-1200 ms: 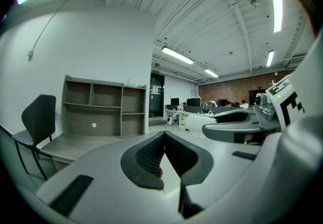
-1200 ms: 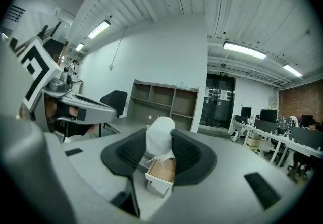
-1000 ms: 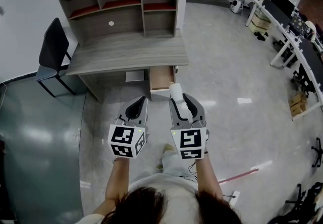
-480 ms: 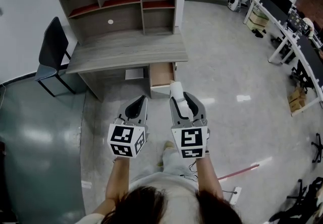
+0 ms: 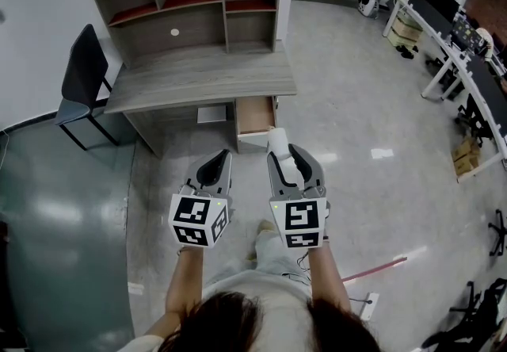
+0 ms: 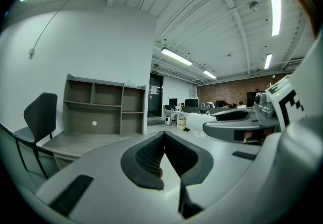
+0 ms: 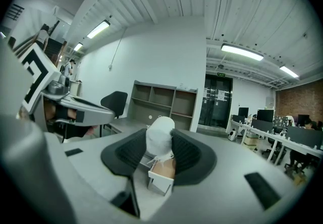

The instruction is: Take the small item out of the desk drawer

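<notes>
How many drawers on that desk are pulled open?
1: the drawer under the desk's right end, pulled out toward the person. Shut ones may be hidden beneath its top.

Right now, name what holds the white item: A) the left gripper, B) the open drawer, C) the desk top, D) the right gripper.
D: in the right gripper view the right gripper has its jaws shut on the white item, while the left gripper shows its jaw tips together with nothing between them.

Bare floor lies open to the right of the right gripper. Just ahead, the pulled-out drawer juts from the desk and blocks forward passage.
</notes>
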A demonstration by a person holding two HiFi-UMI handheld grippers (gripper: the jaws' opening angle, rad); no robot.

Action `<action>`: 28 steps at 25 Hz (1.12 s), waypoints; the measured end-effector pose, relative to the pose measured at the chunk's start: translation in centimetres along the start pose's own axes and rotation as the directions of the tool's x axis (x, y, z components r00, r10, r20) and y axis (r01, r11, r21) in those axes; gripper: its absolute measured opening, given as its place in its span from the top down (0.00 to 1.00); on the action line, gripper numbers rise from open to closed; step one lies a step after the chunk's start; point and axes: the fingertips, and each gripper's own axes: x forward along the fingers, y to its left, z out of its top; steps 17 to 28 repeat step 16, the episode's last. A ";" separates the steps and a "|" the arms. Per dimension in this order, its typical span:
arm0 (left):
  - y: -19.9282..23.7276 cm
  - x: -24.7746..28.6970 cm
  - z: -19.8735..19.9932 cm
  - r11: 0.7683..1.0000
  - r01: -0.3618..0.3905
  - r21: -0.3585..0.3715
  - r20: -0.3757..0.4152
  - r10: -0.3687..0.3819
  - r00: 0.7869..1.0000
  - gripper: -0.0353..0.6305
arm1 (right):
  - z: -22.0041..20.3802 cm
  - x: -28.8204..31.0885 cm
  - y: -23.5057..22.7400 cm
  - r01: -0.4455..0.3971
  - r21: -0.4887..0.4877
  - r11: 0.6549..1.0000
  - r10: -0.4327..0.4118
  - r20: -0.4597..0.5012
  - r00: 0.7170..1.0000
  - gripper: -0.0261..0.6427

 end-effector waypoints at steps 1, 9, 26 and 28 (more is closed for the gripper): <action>-0.1 0.1 0.0 1.000 0.001 0.000 -0.001 -0.001 1.000 0.92 | 0.0 0.0 -0.1 0.000 0.001 1.000 0.000 -0.001 1.000 0.71; -0.4 0.5 0.0 1.000 0.006 -0.005 -0.001 -0.006 1.000 0.92 | -0.1 0.1 -0.5 0.000 0.002 1.000 0.000 -0.004 1.000 0.71; -1.1 1.4 -0.4 1.000 0.009 -0.009 -0.005 -0.009 1.000 0.92 | -1.1 0.1 -1.1 -0.007 0.004 1.000 0.007 -0.014 1.000 0.71; -1.1 1.4 -0.4 1.000 0.009 -0.009 -0.005 -0.009 1.000 0.92 | -1.1 0.1 -1.1 -0.007 0.004 1.000 0.007 -0.014 1.000 0.71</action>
